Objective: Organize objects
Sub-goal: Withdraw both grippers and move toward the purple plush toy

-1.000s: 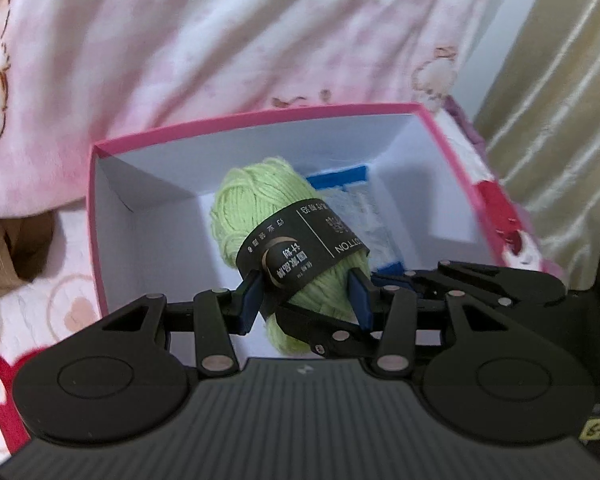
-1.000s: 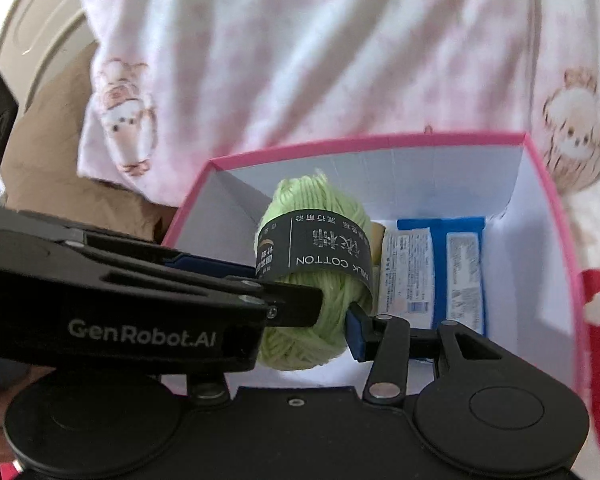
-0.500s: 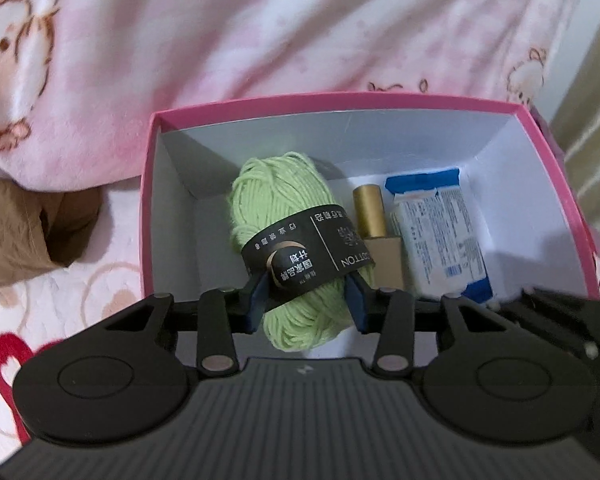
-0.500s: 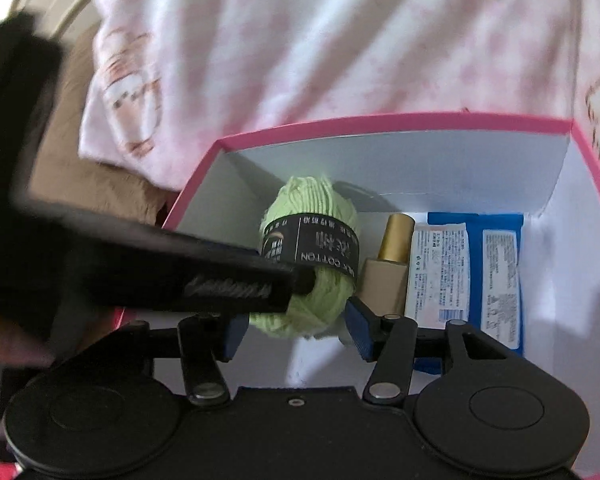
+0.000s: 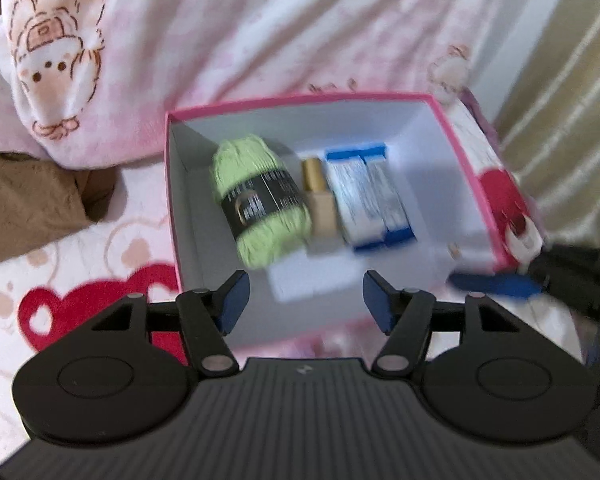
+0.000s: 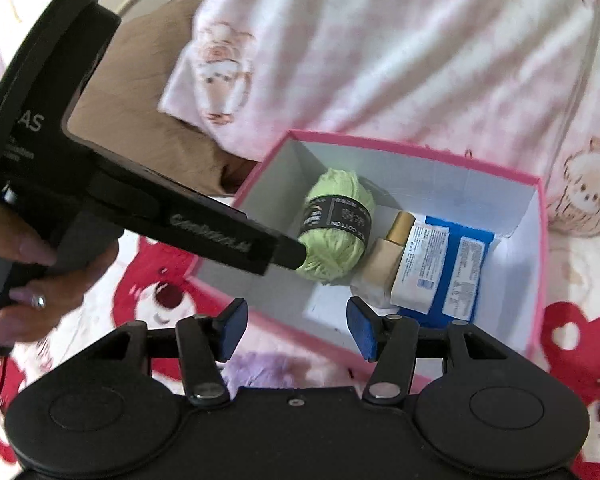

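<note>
Two grippers hover at the box's (image 5: 172, 184) near edge, both empty with fingers spread wide: the left gripper (image 5: 305, 305) and the right gripper (image 6: 296, 328). Inside the box, the yarn (image 5: 260, 204) lies by the left wall, touching a gold-capped bottle (image 5: 320, 204); beyond that, blue packets (image 5: 370, 200) sit mid-floor. A pink blanket (image 5: 260, 20) lies behind the far rim.
</note>
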Tool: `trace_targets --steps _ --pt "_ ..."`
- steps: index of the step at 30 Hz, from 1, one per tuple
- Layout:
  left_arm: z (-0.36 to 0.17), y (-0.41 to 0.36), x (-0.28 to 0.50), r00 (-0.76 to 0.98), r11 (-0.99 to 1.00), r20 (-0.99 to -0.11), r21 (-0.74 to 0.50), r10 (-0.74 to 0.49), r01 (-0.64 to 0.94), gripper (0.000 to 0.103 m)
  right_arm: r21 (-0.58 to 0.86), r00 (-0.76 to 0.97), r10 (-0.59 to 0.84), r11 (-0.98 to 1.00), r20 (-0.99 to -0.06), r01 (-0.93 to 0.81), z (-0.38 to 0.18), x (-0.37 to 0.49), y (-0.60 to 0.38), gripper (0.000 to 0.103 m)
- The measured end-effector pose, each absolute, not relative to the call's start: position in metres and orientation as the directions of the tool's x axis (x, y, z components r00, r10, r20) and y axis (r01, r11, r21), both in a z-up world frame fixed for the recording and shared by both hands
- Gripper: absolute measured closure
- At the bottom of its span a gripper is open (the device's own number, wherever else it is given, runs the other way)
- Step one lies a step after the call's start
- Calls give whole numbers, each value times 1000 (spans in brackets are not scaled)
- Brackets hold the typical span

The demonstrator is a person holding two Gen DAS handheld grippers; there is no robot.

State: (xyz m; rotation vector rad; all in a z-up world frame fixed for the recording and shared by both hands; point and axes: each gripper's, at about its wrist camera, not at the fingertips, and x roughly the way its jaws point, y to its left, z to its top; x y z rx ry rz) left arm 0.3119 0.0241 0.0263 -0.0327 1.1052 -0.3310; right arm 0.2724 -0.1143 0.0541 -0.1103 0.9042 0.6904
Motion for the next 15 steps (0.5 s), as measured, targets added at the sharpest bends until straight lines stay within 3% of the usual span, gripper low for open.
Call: trace_targets --steps 2,9,15 --pt "43 24 296 400 949 -877 -164 -266 270 41 174 431 503 777 -749 -605 71 261 -119 23" --pt "78 28 246 408 922 -862 -154 -301 354 37 157 430 527 746 -733 -647 101 217 -134 20" --pt "59 31 206 376 934 -894 -111 -243 340 36 182 442 576 726 -688 -663 92 176 -145 16"
